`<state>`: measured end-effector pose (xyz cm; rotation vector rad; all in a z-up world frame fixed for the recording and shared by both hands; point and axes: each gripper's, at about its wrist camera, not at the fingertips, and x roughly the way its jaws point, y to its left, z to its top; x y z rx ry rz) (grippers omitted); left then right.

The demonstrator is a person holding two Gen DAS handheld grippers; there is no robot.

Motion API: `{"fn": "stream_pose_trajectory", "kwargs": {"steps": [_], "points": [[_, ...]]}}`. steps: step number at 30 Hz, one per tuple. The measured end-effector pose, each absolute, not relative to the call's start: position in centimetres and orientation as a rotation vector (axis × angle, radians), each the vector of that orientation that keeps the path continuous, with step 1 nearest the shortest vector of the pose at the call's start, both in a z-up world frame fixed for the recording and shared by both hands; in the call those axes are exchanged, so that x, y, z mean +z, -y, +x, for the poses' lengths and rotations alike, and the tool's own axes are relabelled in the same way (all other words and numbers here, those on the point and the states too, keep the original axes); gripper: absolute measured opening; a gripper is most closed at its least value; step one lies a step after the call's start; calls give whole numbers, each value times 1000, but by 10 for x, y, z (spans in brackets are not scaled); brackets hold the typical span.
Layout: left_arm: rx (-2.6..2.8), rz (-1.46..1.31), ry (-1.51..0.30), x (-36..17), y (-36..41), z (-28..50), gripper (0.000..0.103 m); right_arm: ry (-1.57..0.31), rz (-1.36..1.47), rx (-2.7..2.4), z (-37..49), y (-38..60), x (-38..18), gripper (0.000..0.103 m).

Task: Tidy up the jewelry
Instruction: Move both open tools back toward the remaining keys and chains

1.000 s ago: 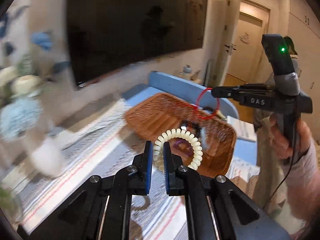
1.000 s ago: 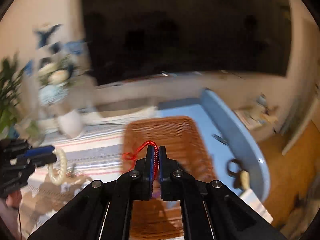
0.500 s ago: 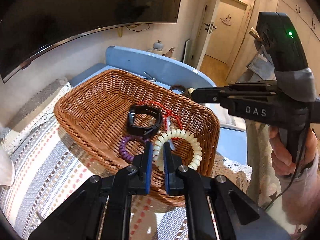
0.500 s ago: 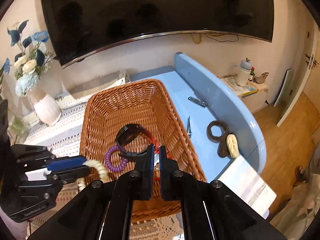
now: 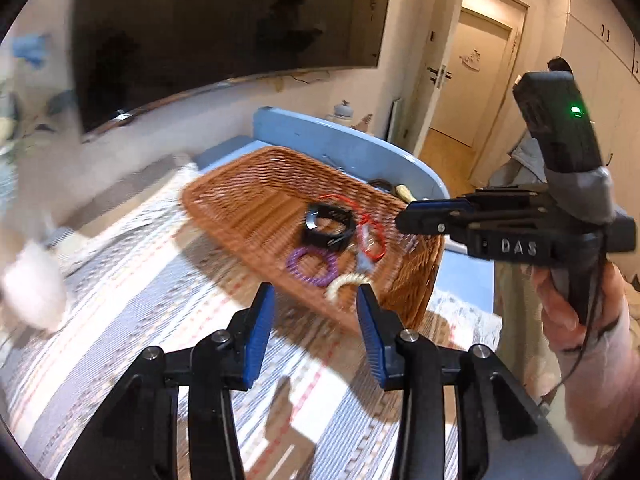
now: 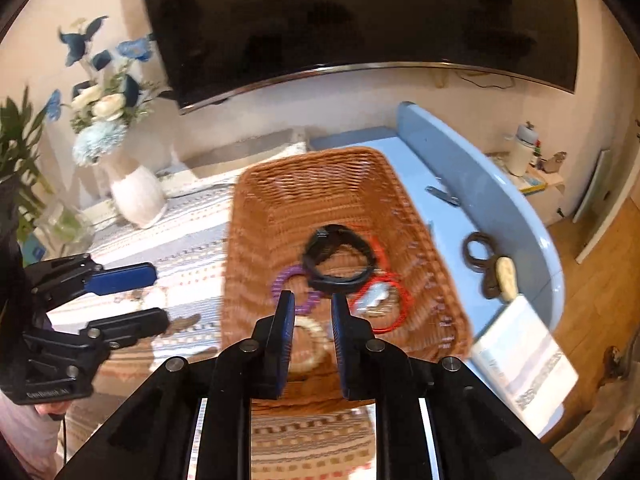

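1. Both pairs of fingers are spread apart and hold nothing: the left gripper (image 5: 316, 320) sits just short of the near rim of the brown woven wicker basket (image 6: 256, 216), and the right gripper (image 6: 312, 316) hangs over the basket's near end.
2. Inside the basket, nearest first, lie the cream coiled bracelet (image 6: 308, 344), the purple coiled hair ring (image 5: 312, 266), the red cord bracelet (image 6: 384, 304) and the black watch band (image 5: 330, 226).
3. Only the right wrist view shows the white vase of blue and white flowers (image 6: 136, 196) left of the basket, and the brown scissors (image 6: 478, 256) on the pale blue tabletop (image 6: 452, 236) to its right.
4. Only the left wrist view shows the doorway (image 5: 476, 80) far right.
5. Striped cloth (image 5: 120, 304) lies bare left of the basket.
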<state>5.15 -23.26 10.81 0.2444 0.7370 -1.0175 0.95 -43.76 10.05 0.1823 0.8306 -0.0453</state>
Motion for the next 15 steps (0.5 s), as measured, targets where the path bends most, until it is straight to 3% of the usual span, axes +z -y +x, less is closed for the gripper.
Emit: {"fn": "stream_pose_trajectory", "kwargs": {"steps": [8,15], "points": [[-844,131,-713,121,101,49,42,-783,117,90,11,359,115,20],[-713,18,-761,85,13,57,42,-771,101,224,18,279,74,21]]}}
